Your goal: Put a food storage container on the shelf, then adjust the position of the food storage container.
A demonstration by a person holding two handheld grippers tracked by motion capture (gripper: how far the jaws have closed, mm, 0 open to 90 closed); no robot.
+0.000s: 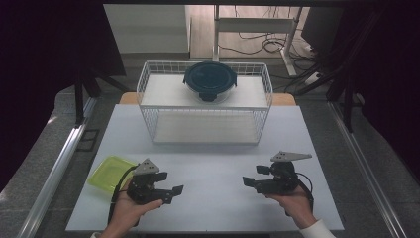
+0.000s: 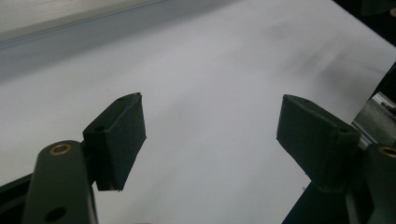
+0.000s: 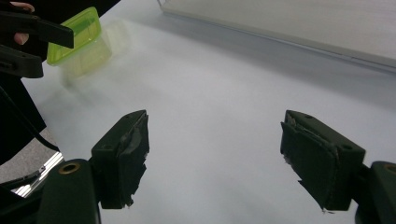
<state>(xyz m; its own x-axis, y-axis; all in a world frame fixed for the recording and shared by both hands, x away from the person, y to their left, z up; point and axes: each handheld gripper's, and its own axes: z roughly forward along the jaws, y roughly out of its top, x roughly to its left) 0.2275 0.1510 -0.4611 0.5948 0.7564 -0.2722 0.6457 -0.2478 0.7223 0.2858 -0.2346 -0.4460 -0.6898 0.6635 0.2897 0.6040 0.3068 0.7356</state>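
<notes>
My left gripper sits low over the front left of the white table, held in a hand and pointing right. Its jaws stand open in the left gripper view, with bare tabletop between them. My right gripper is at the front right and points left toward the other one. It is open too, and its worn pads have nothing between them. A yellow-green plastic container lies just left of the left gripper, and it appears again in the right gripper view.
A white wire rack stands at the back middle of the table. On its top shelf rests a round dark-lidded container. Metal rails run along both sides of the table, and cables lie on the floor beyond it.
</notes>
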